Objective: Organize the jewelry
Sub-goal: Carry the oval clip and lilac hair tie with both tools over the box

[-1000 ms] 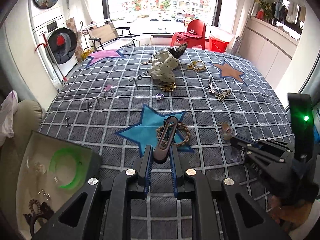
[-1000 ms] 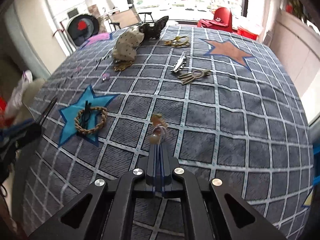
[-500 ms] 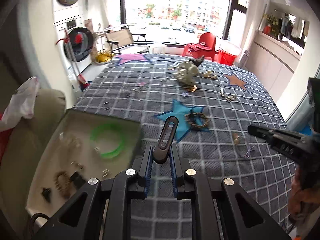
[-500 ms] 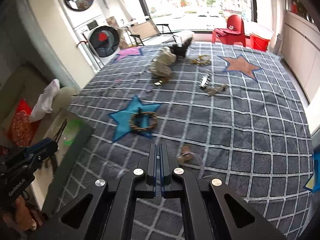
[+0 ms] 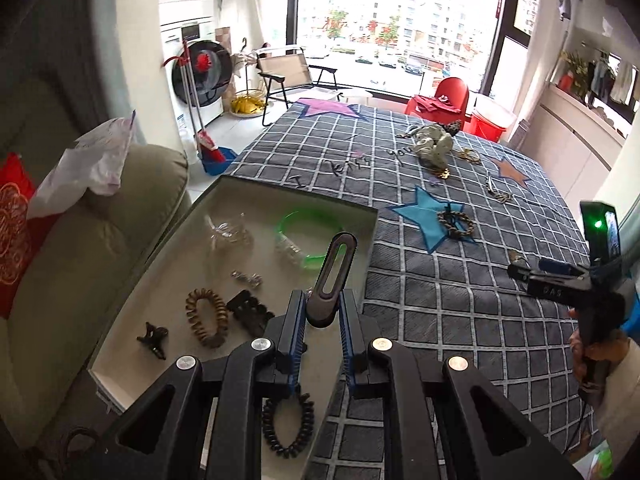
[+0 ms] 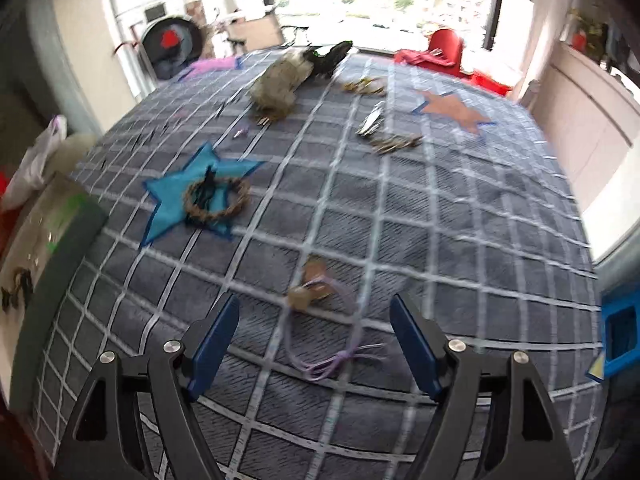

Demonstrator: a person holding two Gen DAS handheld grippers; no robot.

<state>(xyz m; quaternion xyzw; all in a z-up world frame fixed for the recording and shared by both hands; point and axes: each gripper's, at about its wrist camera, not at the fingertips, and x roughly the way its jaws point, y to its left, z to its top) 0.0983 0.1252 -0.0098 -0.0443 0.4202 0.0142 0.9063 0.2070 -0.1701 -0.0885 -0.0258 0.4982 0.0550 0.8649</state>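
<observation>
Room: bright living space with a big window; a washing machine [image 5: 200, 76], a folding chair [image 5: 292, 76] and a red chair [image 5: 450, 98] sit at the far end.
Surface: grey checked blanket [image 5: 460, 312] with coloured stars sewn on; it fills most of both views.
Tray: shallow cream tray [image 5: 128, 316] at the blanket's left edge, next to a beige sofa cushion [image 5: 80, 240].
In the tray: green bangle [image 5: 308, 224], brown spiral hair tie [image 5: 206, 316], a black claw clip [image 5: 248, 310], a smaller black clip [image 5: 152, 338], some clear and silvery bits I can't really make out.
Left gripper [image 5: 322, 312]: pretty much closed, pinching the base of a dark oblong hair clip [image 5: 332, 276] that sticks up over the tray's near right side.
Under it: black spiral hair tie [image 5: 286, 424], partly hidden behind the fingers.
Right gripper [image 6: 314, 338]: jaws spreading apart right now, gripping nothing; a purple cord bracelet with tan beads [image 6: 320, 320] lies on the blanket between them, pads not touching it.
Still on the blanket: braided rope bracelet [image 6: 216, 200] on the blue star [image 6: 172, 200], a spotted fabric pouch [image 6: 280, 84], a silver clip [image 6: 370, 122], goldish pieces further back (blurry).
Person: hand [image 5: 592, 354] around the right gripper's handle at the left view's right edge.
</observation>
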